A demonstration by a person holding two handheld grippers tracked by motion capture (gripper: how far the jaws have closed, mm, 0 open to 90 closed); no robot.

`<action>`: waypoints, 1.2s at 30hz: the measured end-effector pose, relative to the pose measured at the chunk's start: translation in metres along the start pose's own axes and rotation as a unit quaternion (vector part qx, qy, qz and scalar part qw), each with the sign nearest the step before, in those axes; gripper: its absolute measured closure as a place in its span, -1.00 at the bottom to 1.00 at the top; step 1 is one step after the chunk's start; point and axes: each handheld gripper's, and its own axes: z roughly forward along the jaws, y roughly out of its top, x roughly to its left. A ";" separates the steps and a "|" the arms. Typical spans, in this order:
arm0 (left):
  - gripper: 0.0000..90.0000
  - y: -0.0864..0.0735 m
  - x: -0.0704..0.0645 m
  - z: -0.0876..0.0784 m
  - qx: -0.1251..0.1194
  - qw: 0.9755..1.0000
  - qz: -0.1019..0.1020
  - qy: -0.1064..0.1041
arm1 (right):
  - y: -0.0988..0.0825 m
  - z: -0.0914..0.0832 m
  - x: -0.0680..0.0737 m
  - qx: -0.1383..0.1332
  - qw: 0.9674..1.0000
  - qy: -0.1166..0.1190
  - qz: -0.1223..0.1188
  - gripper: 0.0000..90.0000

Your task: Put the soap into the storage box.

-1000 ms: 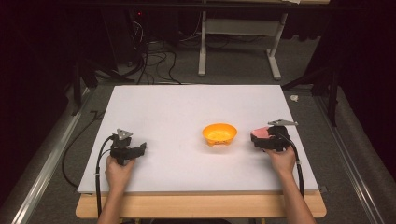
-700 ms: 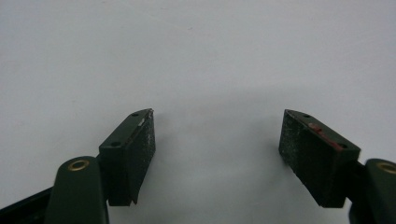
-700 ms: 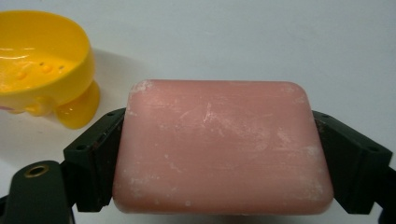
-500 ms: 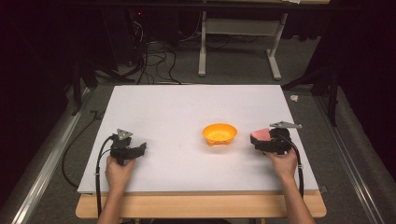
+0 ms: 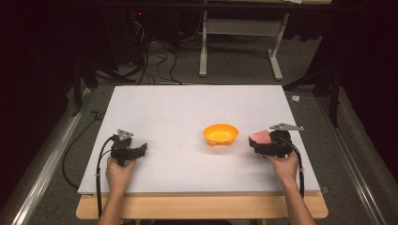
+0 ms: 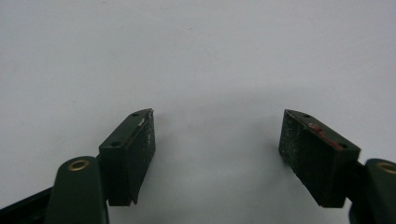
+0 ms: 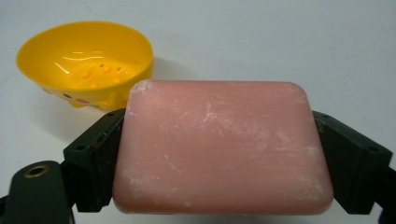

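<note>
Right claw (image 7: 217, 154) level, clamping soap (image 7: 219, 144)

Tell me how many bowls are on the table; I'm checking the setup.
1. The orange bowl stands on the white table right of centre, just left of the right gripper, which grips a pink soap bar. None looks hidden.

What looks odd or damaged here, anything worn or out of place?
Nothing is spilled or askew. The pink soap bar clamped in the right hand-held gripper is scuffed with whitish marks, and the left hand-held gripper, open with nothing between its jaws, has a chipped corner on one pad and a red smear on the other. The yellow bowl sits upright.
</note>
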 end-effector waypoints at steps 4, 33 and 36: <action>-0.39 0.000 0.000 0.000 0.000 1.000 0.000 0.000 | 0.002 -0.002 0.005 -0.001 1.000 0.005 -0.002 -0.69; -0.39 0.000 0.000 0.000 0.000 1.000 0.001 0.001 | 0.025 -0.001 0.036 -0.003 0.998 0.049 -0.029 -0.69; -0.39 0.000 0.000 0.000 0.000 1.000 0.000 0.001 | 0.027 0.001 0.039 -0.002 0.998 0.050 -0.031 -0.69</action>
